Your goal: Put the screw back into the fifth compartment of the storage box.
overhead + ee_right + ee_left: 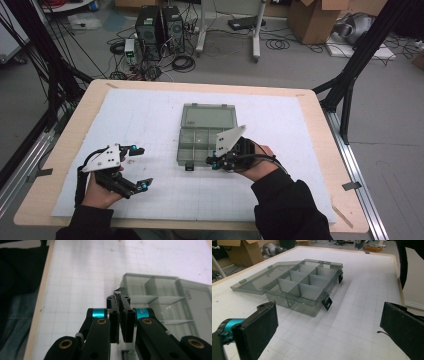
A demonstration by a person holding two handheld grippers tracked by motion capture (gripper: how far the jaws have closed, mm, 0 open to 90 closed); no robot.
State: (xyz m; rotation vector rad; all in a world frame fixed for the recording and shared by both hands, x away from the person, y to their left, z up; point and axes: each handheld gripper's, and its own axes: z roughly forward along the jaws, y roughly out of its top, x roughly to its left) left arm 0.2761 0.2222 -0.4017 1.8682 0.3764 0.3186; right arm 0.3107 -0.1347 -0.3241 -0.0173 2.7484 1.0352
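Left gripper: jaws wide apart, holding nothing, over the mat left of the box.
Right gripper: jaws pressed together on a small screw, at the box's near edge.
Table: wood, covered by a white gridded mat.
Floor beyond: computer towers, cables, cardboard boxes.
Box: clear, lid open flat; compartments look empty.

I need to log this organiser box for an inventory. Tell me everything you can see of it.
The organiser box looks like smoky translucent plastic, shallow and rectangular, split by dividers into compartments that look empty. Its hinged lid lies open flat on the white gridded mat, on the far side. Two black latches hang loose from the front wall. It sits mid-table; the right gripper, jaws closed on a small screw, is at its front edge.
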